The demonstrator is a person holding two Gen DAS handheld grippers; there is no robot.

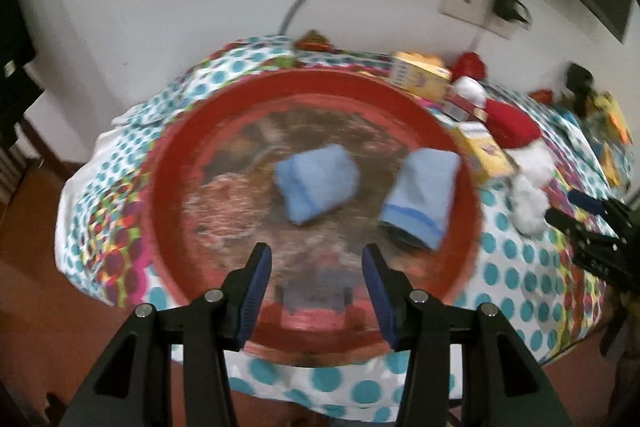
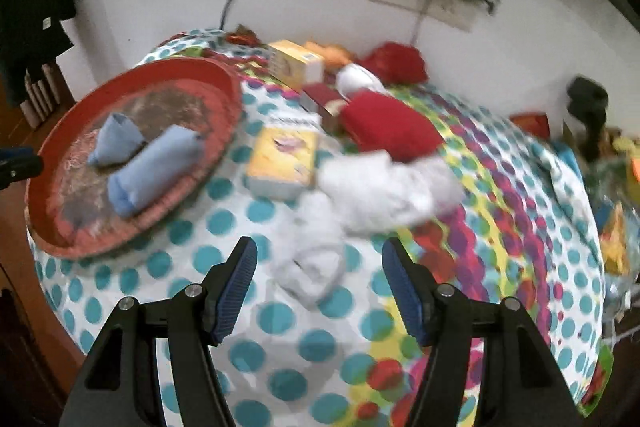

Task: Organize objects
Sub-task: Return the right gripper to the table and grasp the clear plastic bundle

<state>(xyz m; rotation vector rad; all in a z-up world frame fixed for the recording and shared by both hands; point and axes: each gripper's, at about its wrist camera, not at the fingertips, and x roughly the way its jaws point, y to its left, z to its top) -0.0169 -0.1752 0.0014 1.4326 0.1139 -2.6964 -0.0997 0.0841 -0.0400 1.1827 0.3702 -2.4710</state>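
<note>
hovering with its jaws apart and empty, the right hand-held gripper point(image 2: 318, 291) should be lowered squarely over the white sock point(image 2: 316, 267) lying just ahead between its fingers on the table point(image 2: 280, 367), while the left hand-held gripper point(image 1: 316, 291), likewise released, is kept above the red tray point(image 1: 168, 163).

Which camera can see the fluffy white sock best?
The right wrist view: the white sock lies on the dotted cloth in the middle of the picture, just ahead of the open jaws. In the left wrist view it sits small and blurred at the right side.
</note>
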